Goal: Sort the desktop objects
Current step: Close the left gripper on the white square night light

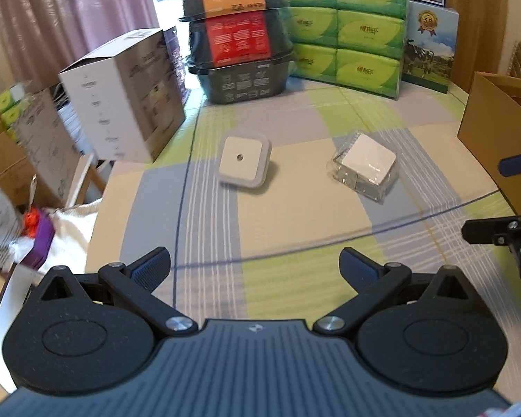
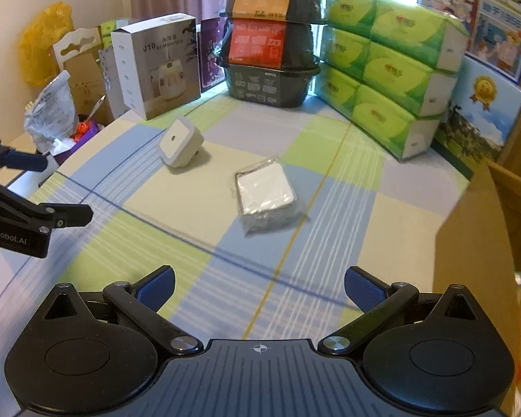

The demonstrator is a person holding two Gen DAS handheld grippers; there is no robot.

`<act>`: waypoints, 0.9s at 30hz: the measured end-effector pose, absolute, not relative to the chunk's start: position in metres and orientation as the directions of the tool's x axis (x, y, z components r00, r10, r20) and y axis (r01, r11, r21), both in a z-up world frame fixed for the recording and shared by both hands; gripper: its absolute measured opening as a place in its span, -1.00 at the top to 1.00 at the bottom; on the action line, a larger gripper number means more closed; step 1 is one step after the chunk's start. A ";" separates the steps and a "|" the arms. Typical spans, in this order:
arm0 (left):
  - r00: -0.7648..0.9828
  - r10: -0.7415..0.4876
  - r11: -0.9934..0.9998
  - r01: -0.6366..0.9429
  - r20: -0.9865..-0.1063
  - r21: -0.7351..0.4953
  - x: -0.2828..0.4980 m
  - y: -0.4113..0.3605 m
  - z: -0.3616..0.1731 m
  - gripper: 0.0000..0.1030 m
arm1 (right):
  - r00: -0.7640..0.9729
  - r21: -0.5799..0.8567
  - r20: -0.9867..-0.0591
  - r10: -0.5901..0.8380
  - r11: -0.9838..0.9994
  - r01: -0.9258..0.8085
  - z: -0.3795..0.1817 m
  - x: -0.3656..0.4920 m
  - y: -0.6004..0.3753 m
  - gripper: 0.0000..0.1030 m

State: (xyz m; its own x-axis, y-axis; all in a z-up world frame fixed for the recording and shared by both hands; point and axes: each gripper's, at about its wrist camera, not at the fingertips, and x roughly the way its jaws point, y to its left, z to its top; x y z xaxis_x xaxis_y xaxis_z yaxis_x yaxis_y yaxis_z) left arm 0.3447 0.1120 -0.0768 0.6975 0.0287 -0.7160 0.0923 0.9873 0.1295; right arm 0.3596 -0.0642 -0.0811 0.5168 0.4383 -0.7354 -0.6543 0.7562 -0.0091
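- Left gripper (image 1: 255, 264): jaws spread wide, nothing between them, held above the counter (image 1: 295, 208) short of both items. Risk: none of contact yet; a hurried descent could skid a finger across the checked cloth and drag it.
- Right gripper (image 2: 258, 286): likewise spread and empty, hovering at the near edge. In the left wrist view it enters at 3 o'clock, close to the cardboard box (image 1: 500, 132); a wide swing could knock the box wall.
- White square plug-in unit (image 1: 244, 165): sits at about 11 o'clock of the counter's middle, propped at a tilt on its back, probably on its prongs, though the view does not show them. Risk: a pinch from above on a tilted body may tip or spin it away instead of seating it.
- White block in clear wrapper (image 1: 364, 165): lies at about 1 o'clock, well apart from the plug-in unit. Risk: the film looks slick and loose, so the pads may catch wrapper only and let the block slide out when lifted.
- Humidifier carton (image 1: 121, 104): stands at 10 o'clock, near the plug-in unit. Risk: a push toward it could wedge the unit against the carton.
- Counter's left edge: drops toward clutter at 9 o'clock. Risk: a nudged item could go over.
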 end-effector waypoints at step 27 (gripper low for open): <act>0.715 -0.113 0.936 0.309 -0.690 0.168 0.484 0.142 -0.128 -0.97 | 0.430 -0.025 -0.761 0.486 0.640 -0.768 -0.134 0.471 -0.011 -0.73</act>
